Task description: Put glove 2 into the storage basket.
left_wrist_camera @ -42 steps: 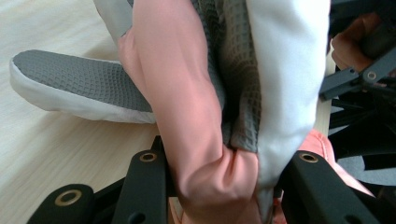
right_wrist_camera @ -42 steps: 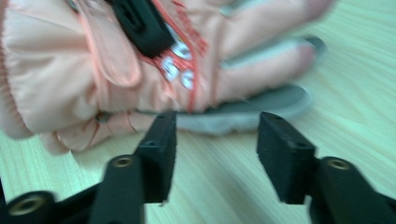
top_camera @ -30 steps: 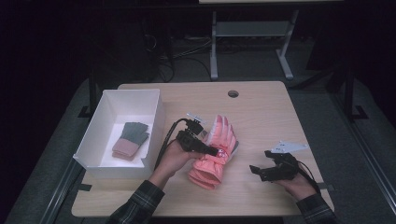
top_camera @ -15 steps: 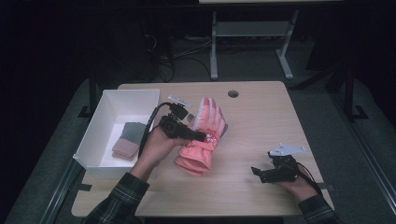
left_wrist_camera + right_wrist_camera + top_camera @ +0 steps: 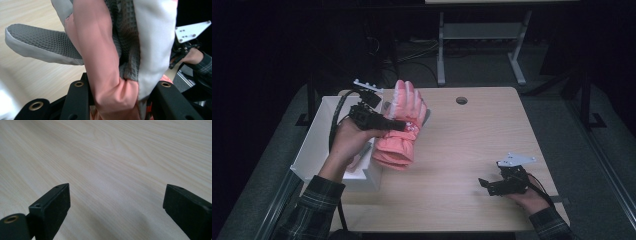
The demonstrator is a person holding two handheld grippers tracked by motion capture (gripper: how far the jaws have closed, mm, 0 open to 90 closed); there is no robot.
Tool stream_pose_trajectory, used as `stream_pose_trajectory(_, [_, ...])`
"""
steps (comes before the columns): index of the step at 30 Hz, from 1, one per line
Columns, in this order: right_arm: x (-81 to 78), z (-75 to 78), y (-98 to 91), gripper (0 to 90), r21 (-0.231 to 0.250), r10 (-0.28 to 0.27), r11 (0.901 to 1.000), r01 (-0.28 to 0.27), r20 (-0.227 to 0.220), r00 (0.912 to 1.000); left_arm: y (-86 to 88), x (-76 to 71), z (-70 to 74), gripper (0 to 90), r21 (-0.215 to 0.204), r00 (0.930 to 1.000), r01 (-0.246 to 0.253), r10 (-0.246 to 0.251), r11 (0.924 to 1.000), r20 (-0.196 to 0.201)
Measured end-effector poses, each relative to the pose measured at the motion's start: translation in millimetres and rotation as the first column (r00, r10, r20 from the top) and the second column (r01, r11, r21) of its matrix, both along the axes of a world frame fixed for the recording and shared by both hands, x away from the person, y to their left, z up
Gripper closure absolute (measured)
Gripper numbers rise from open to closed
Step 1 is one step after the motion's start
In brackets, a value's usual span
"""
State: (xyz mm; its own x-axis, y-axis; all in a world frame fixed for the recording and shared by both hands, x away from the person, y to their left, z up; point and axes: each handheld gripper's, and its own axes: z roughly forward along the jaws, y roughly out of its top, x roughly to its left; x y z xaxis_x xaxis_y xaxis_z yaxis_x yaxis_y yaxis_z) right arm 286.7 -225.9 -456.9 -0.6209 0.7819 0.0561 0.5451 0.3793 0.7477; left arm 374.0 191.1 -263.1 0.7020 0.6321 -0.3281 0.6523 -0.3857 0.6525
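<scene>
Glove is up off the table right now, clamped in the left gripper around its middle, fingers pointing up and cuff hanging down. In the left gripper view the pink and grey fabric is bunched between the two black jaws, so that grip looks solid — squeezing the thick middle probably makes sense because it keeps the whole thing from flopping out either end.

Landmark here is the white box at the table's left edge. The glove hangs just beside its near right corner, a bit above the rim. My guess is it's headed into the box, since there's already something pinkish lying in there, partly hidden behind the left hand.

Right gripper is well apart from the box, parked low over the table on the far right. Its jaws stand wide with nothing between them — the right gripper view shows bare wood grain past the tips. Looks like it's just staying out of the way while the left does the carrying.

Main risk I'd say: the cuff snagging on the box wall.
</scene>
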Motion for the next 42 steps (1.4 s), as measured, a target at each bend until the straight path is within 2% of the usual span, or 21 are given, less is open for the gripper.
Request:
stream_pose_trajectory(3, [3.0,1.0,2.4,7.1,0.004,0.006,1.0000,-0.006,0.012,0.9999,14.2,0.5,3.3,61.7,0.012,0.9997,-0.025,0.025,0.9996,0.005])
stream_pose_trajectory(9, [4.0,1.5,3.9,7.1,0.009,0.024,0.9997,-0.024,0.021,0.9995,49.5,-1.2,3.4,61.7,0.010,0.9952,-0.098,0.098,0.9951,-0.005])
stream_pose_trajectory(13, [5.3,1.6,3.1,7.1,0.005,0.031,0.9995,-0.031,0.023,0.9993,75.2,-1.5,1.4,61.8,-0.054,0.9907,-0.134,0.133,0.9895,-0.030])
stream_pose_trajectory(19, [6.1,1.3,3.4,7.1,0.009,0.032,0.9995,-0.032,0.024,0.9992,105.5,0.6,-1.1,61.7,-0.043,0.9799,-0.198,0.197,0.9793,-0.032])
stream_pose_trajectory(22, [5.8,1.1,3.8,7.1,0.009,0.030,0.9995,-0.030,0.024,0.9993,116.9,5.2,-9.8,61.7,-0.017,0.9731,-0.227,0.226,0.9738,-0.046])
stream_pose_trajectory(27, [6.1,1.0,3.2,7.1,0.004,0.029,0.9996,-0.029,0.027,0.9992,129.0,12.5,-26.8,61.7,0.008,0.9663,-0.246,0.246,0.9693,-0.076])
stream_pose_trajectory(30, [6.3,0.7,3.4,7.1,0.001,0.029,0.9996,-0.029,0.026,0.9992,132.3,18.4,-39.6,61.6,0.046,0.9623,-0.253,0.256,0.9663,-0.091])
stream_pose_trajectory(32, [6.2,0.7,3.5,7.1,0.000,0.030,0.9996,-0.030,0.026,0.9992,133.3,21.9,-47.5,61.6,0.060,0.9597,-0.256,0.261,0.9647,-0.103])
stream_pose_trajectory(34, [6.0,0.8,3.4,7.1,0.001,0.029,0.9996,-0.029,0.026,0.9992,133.1,25.9,-57.6,61.5,0.069,0.9600,-0.246,0.252,0.9669,-0.121])
stream_pose_trajectory(38, [6.2,0.7,3.3,7.0,0.000,0.029,0.9996,-0.029,0.025,0.9993,127.2,32.8,-78.4,61.5,0.108,0.9582,-0.232,0.246,0.9667,-0.146])
stream_pose_trajectory(41, [6.2,0.8,3.2,6.9,0.001,0.029,0.9996,-0.029,0.026,0.9992,123.0,38.9,-95.7,61.3,0.132,0.9557,-0.218,0.239,0.9669,-0.172])
stream_pose_trajectory(42, [6.2,0.8,3.1,6.9,0.001,0.029,0.9996,-0.029,0.027,0.9992,120.9,41.0,-103.6,61.3,0.135,0.9526,-0.218,0.241,0.9666,-0.186])
